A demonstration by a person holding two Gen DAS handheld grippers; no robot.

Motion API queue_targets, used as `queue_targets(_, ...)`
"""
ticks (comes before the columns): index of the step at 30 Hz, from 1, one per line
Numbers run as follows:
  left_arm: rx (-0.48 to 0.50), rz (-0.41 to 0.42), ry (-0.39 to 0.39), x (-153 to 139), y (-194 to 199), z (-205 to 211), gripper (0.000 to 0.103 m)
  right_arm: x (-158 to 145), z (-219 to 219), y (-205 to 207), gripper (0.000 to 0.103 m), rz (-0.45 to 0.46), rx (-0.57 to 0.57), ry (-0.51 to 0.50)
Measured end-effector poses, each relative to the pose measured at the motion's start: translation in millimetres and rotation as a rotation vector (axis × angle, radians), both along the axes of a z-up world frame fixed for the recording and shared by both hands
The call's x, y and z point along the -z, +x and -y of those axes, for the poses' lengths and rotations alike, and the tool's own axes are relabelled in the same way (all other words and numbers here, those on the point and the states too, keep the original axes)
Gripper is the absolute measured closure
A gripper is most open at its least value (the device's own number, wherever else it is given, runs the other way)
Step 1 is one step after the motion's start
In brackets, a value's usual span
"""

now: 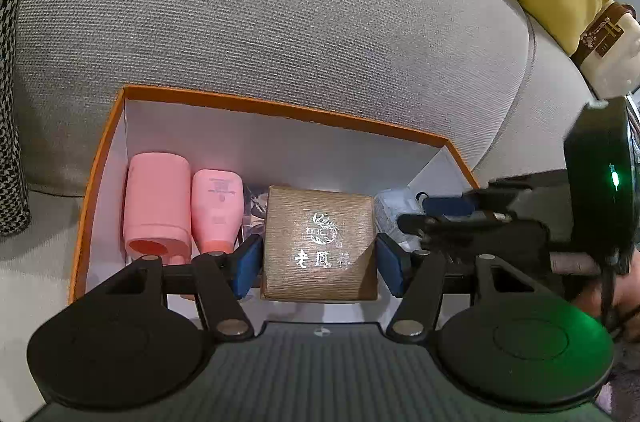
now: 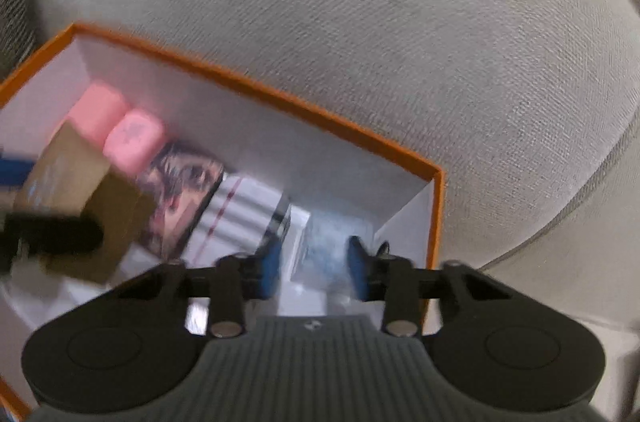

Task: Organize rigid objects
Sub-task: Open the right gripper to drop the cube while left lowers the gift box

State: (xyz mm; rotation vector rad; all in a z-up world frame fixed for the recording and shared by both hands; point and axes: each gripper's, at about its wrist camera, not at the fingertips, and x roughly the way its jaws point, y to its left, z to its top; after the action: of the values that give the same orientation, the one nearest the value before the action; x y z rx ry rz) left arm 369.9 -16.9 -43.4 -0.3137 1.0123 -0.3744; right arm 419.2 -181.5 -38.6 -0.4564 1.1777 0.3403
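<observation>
A: Left gripper point(image 1: 319, 264) state?
B: Clamped on the brown gift box point(image 1: 320, 242), inside the orange box point(image 1: 280, 110), right of two pink bottles point(image 1: 180, 206).
A: Right gripper point(image 2: 314, 272)?
B: Over the orange box's right end, straddling a pale blurred item point(image 2: 324, 242). Can't tell if the pads bite.

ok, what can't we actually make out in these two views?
- Right wrist view: motion blur; the pale item between the right gripper pads can't be identified, nor whether they press it.
- Left wrist view: the gold box in the left gripper hides the printed item behind it.
- Left wrist view: right gripper covers the orange box right corner.
</observation>
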Motion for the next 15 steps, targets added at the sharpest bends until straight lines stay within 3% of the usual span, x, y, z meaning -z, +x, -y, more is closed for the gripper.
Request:
queue_targets(11,0.0,-0.01,-0.021,-1.4,0.5,5.1,0.034,24.9,-10.2,-12.6,0.094,-0.017,-0.165,-0.15)
queue_targets(15,0.001,-0.024,-0.035,1.7,2.9,8.4,0.034,26.0,-3.7,-1.6,0.1,0.005,-0.127,-0.097)
